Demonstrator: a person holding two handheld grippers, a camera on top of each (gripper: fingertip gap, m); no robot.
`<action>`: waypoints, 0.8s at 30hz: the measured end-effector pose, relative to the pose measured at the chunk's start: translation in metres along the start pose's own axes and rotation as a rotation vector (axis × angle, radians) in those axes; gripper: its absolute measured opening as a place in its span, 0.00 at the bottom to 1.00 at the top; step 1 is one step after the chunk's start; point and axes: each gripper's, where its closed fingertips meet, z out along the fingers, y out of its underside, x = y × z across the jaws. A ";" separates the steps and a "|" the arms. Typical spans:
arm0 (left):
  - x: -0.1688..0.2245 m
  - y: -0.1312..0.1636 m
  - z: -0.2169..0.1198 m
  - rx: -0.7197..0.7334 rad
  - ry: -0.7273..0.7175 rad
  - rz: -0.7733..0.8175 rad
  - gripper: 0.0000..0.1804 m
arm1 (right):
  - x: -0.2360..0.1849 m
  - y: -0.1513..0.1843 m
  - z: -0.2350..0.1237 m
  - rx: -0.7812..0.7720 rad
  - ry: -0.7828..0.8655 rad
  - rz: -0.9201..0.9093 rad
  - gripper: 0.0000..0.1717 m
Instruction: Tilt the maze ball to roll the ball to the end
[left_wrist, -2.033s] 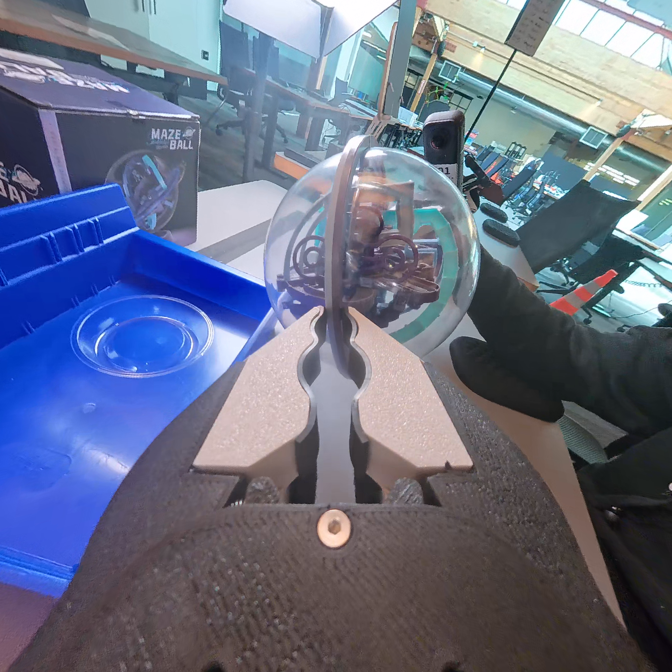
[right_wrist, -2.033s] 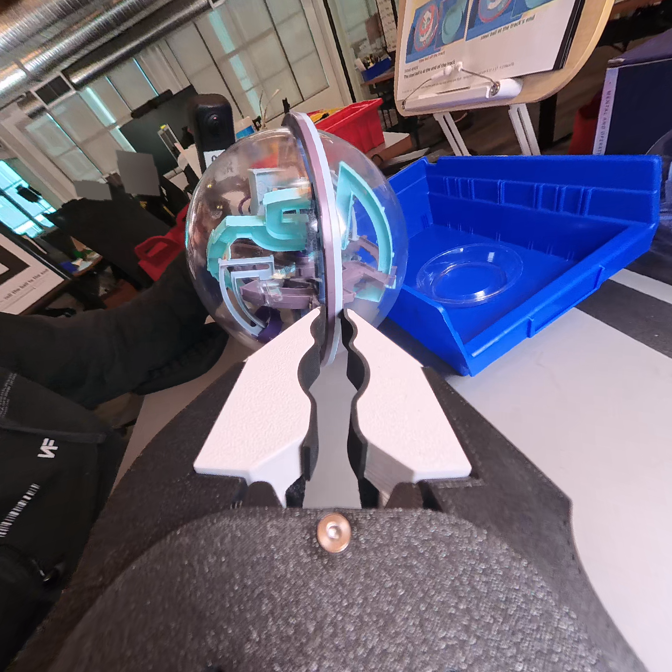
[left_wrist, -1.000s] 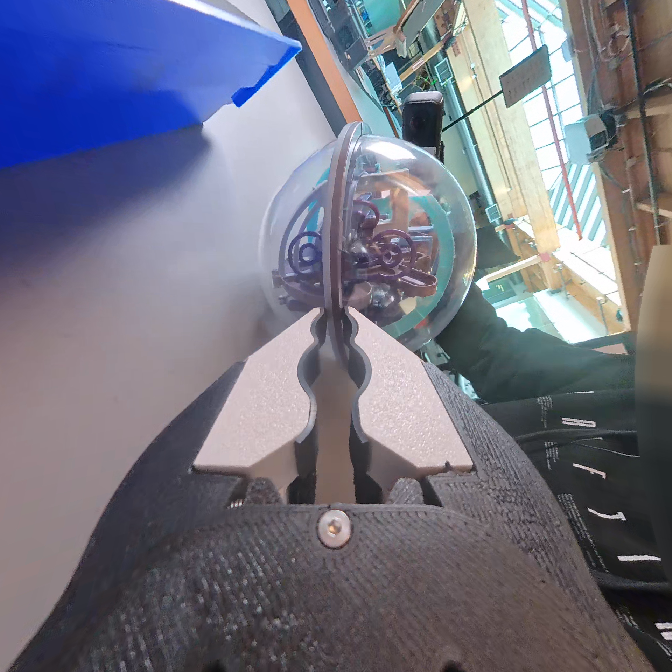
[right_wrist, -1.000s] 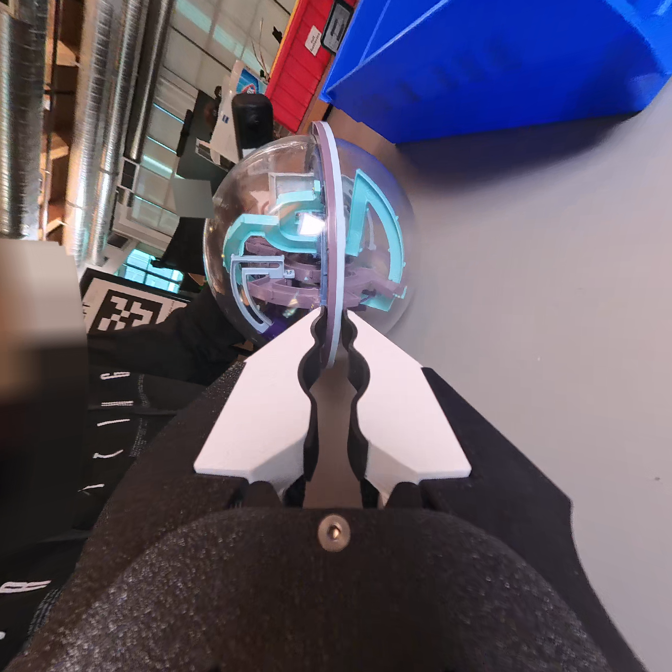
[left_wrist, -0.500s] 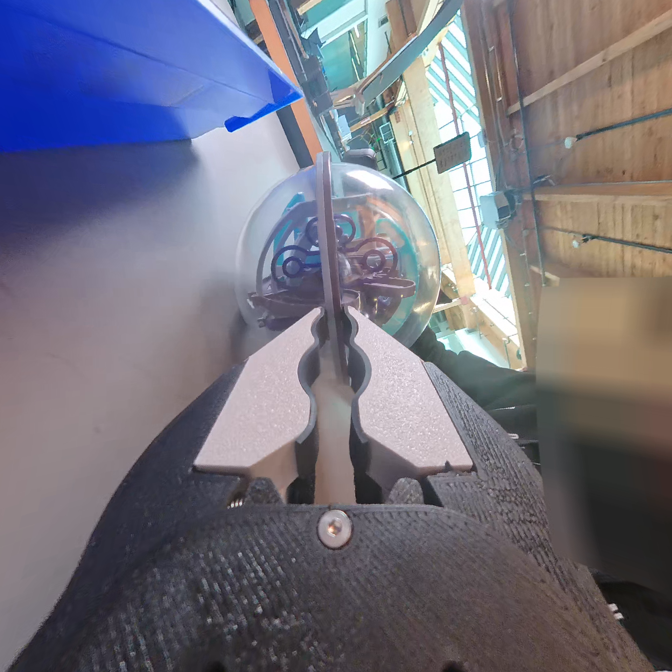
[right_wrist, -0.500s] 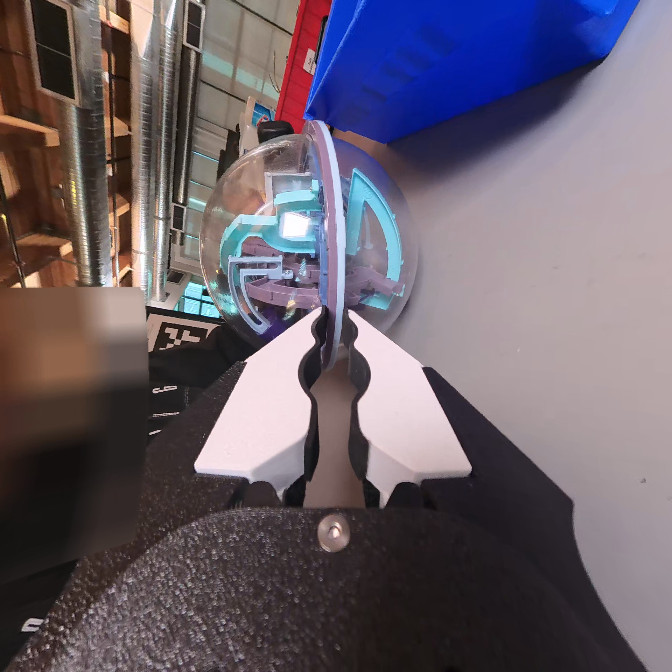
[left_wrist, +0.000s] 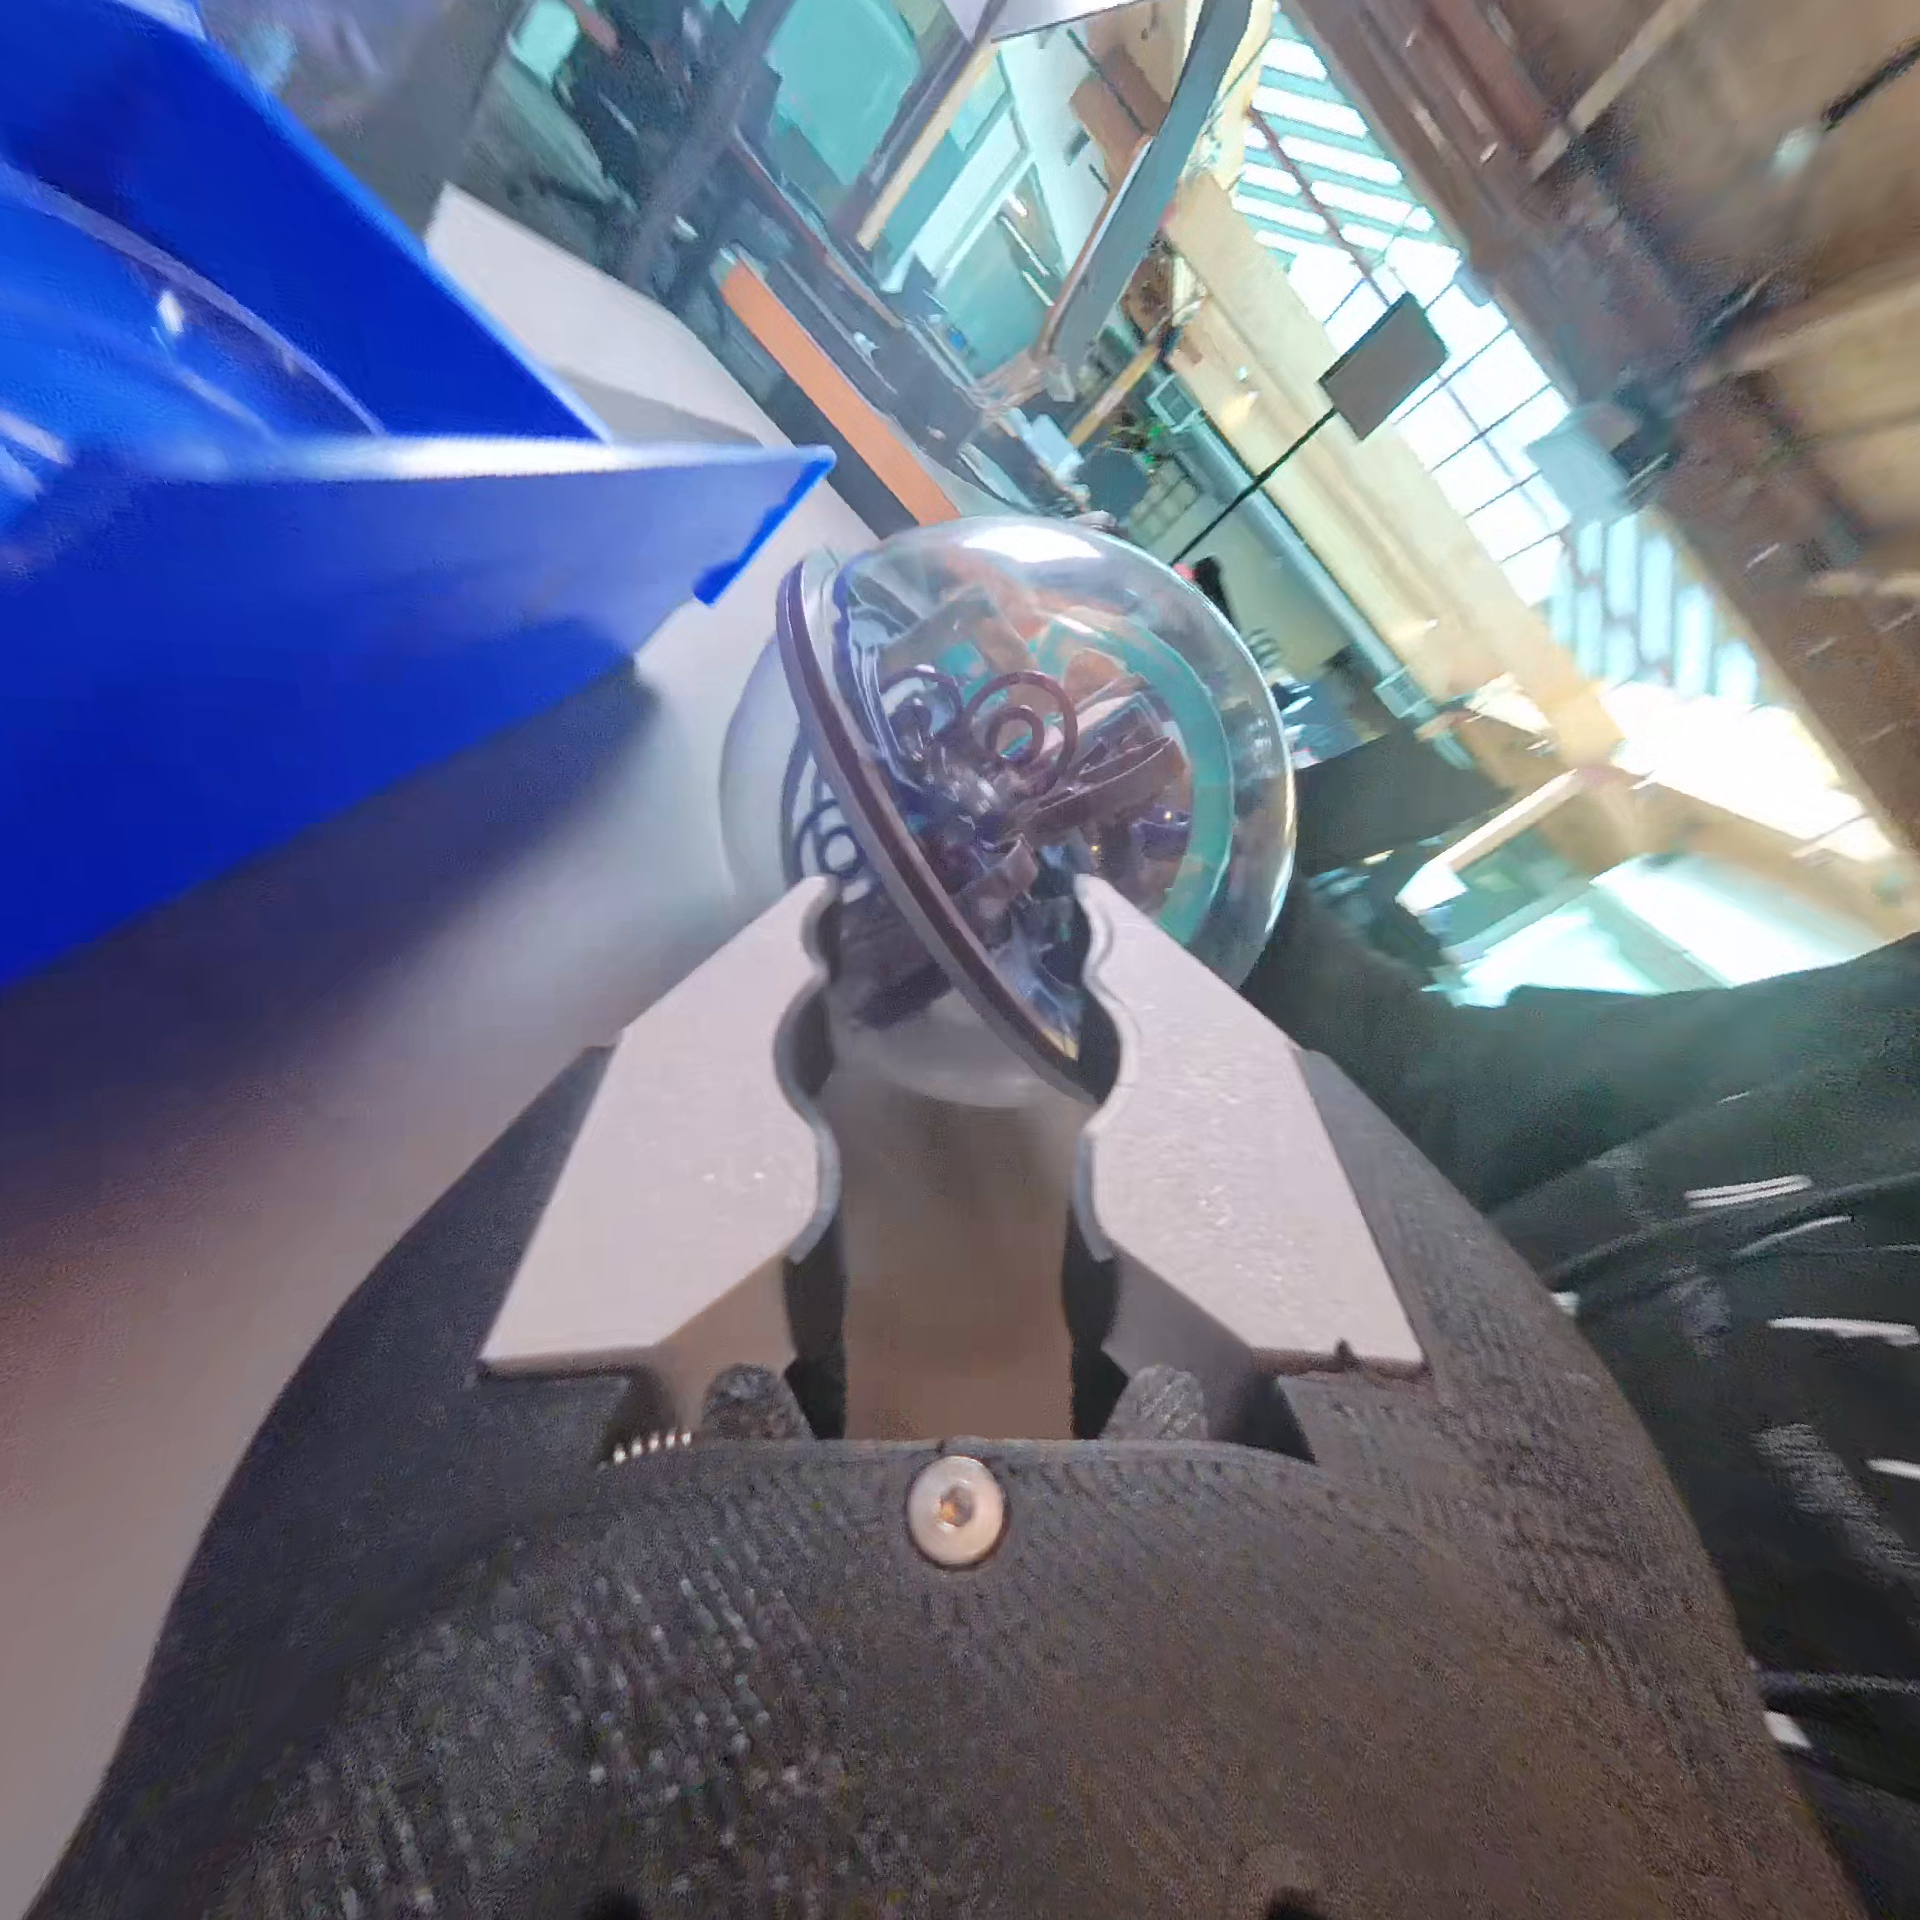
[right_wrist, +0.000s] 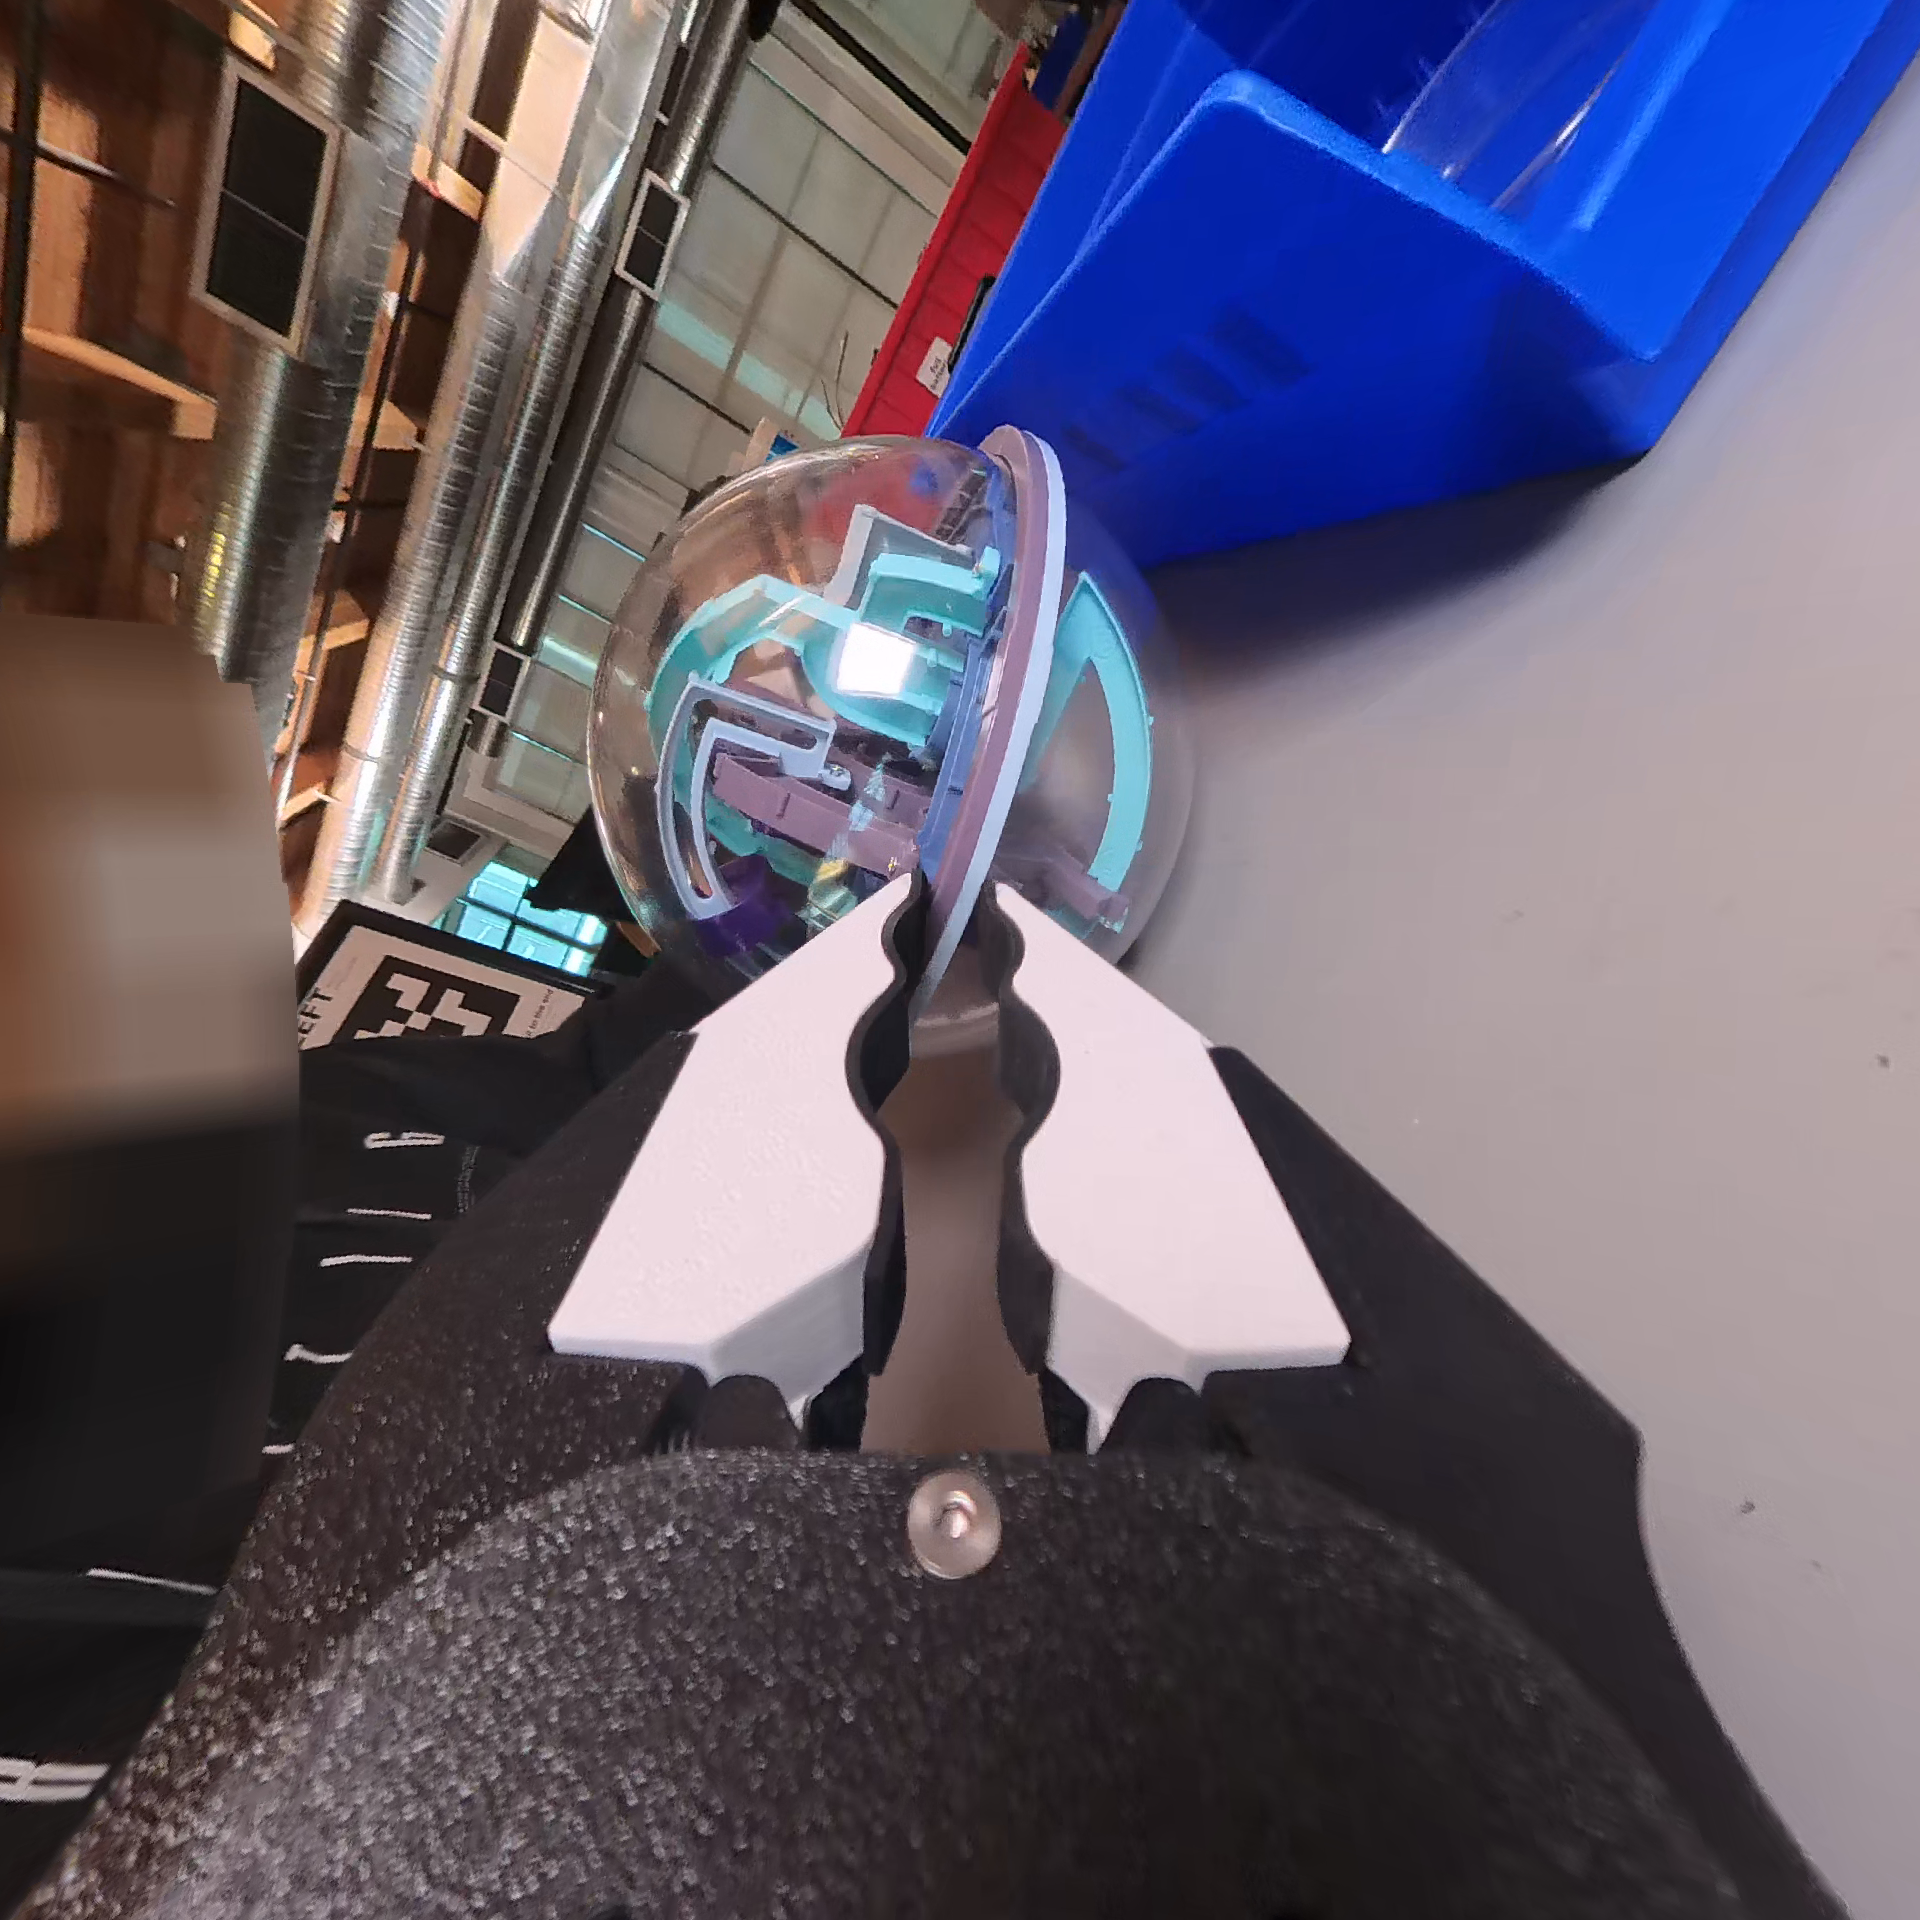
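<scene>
**Left tool let go, right tool on the maze ball rim**

Left tool (left_wrist: 956, 935) stood wide, fingers apart from the maze ball (left_wrist: 1013, 769) rim slanting between them. Right tool (right_wrist: 956, 914) was narrow, pinching the rim of the maze ball (right_wrist: 883, 707). Ball sat over the grey desk (right_wrist: 1558, 935), blue bin (right_wrist: 1351, 312) far behind.
</scene>
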 end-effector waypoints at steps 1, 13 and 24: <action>0.001 -0.005 -0.002 0.021 -0.030 0.087 0.33 | 0.000 0.000 0.000 0.009 -0.002 -0.006 0.04; 0.036 0.012 0.051 -0.114 -0.027 0.776 0.72 | 0.004 -0.004 0.003 0.020 0.023 -0.030 0.04; 0.025 0.006 0.045 -0.094 0.015 0.510 0.71 | -0.005 -0.002 0.005 0.036 0.009 -0.230 0.09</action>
